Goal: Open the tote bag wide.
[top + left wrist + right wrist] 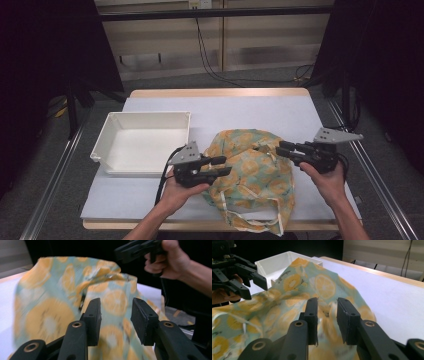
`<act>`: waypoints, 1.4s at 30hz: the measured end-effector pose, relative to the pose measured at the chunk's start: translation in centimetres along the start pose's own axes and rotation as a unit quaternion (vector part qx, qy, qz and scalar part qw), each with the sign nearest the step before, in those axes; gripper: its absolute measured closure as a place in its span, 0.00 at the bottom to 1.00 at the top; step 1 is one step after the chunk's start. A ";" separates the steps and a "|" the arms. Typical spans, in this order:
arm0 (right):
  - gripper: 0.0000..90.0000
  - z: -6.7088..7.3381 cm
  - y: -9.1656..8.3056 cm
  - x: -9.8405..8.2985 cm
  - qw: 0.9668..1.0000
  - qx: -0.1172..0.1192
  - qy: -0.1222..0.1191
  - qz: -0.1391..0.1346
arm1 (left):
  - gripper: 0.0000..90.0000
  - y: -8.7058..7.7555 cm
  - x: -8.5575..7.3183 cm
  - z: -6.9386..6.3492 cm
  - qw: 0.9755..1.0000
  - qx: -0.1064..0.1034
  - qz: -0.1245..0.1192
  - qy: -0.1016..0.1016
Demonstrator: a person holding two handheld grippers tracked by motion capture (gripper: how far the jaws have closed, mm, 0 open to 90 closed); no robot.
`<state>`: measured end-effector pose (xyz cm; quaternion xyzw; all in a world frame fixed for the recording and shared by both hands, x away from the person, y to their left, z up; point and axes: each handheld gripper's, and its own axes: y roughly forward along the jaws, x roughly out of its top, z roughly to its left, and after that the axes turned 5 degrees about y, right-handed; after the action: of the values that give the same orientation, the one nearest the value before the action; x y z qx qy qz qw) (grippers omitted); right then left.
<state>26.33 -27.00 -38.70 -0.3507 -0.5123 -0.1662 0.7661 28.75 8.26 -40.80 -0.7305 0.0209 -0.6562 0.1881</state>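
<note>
In the high view, a lemon-print cloth bag (252,175) lay crumpled at lower centre of the table (280,112), right of a white tray (145,142). In the left gripper view, the left gripper (115,312) was spread before the bag. In the right gripper view, the right gripper (327,312) stood parted over it.

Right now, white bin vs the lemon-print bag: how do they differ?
The white bin is rigid and plain, with straight walls; the lemon-print bag is soft cloth, crumpled and patterned in orange slices on pale green. The bin sits at the table's left with nothing in it; the bag lies right of it, heaped between the left gripper and the right gripper, both open. Both rest on the white table cover.
</note>
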 end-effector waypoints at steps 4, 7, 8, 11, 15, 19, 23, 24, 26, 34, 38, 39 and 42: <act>0.75 -0.6 2.2 1.4 1.000 0.009 -0.005 0.014 | 0.58 2.5 1.0 1.3 1.000 -0.005 0.028 -0.003; 0.72 -1.0 3.9 1.9 0.999 0.009 -0.012 0.035 | 0.43 4.2 1.1 2.6 0.999 -0.006 0.043 -0.020; 0.72 -1.3 4.4 2.0 0.999 0.004 -0.015 0.041 | 0.42 4.7 1.0 2.9 0.999 -0.003 0.048 -0.025; 0.70 -2.0 5.7 1.8 0.998 -0.010 -0.012 0.055 | 0.39 5.9 0.5 3.3 0.997 0.001 0.072 -0.021; 0.64 -2.5 6.9 1.2 0.997 0.005 -0.008 0.077 | 0.38 6.9 -0.3 3.3 0.995 -0.012 0.096 -0.023; 0.57 -2.5 7.9 0.7 0.994 0.003 -0.017 0.108 | 0.45 7.8 -0.7 2.5 0.991 -0.026 0.128 0.008; 0.53 -2.7 8.2 -0.1 0.993 0.009 -0.011 0.115 | 0.86 7.6 -0.4 1.8 0.991 -0.054 0.117 0.026; 0.51 -2.7 8.3 -0.3 0.993 0.010 -0.013 0.121 | 0.94 7.4 -0.2 1.6 0.991 -0.063 0.112 0.034; 0.50 -2.6 8.5 -0.6 0.991 0.018 -0.017 0.135 | 0.98 7.3 0.1 1.0 0.991 -0.073 0.109 0.040; 0.67 -3.1 9.8 -1.2 0.987 0.004 -0.016 0.162 | 1.00 6.9 0.8 -2.2 0.986 -0.107 0.099 0.080; 1.00 -3.7 10.3 -1.3 0.987 -0.001 -0.008 0.159 | 1.00 6.8 1.0 -4.0 0.984 -0.117 0.092 0.096; 1.00 -3.9 10.4 -1.1 0.989 -0.010 -0.002 0.151 | 1.00 6.7 1.0 -4.2 0.984 -0.124 0.087 0.092; 1.00 -4.8 10.5 -0.8 0.990 -0.025 0.015 0.136 | 1.00 6.8 1.0 -4.9 0.983 -0.134 0.080 0.095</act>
<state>35.70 -23.17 -44.34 -0.4338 -0.4443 -0.0788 0.7799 25.62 0.44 -41.53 -0.6794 0.1849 -0.6967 0.1374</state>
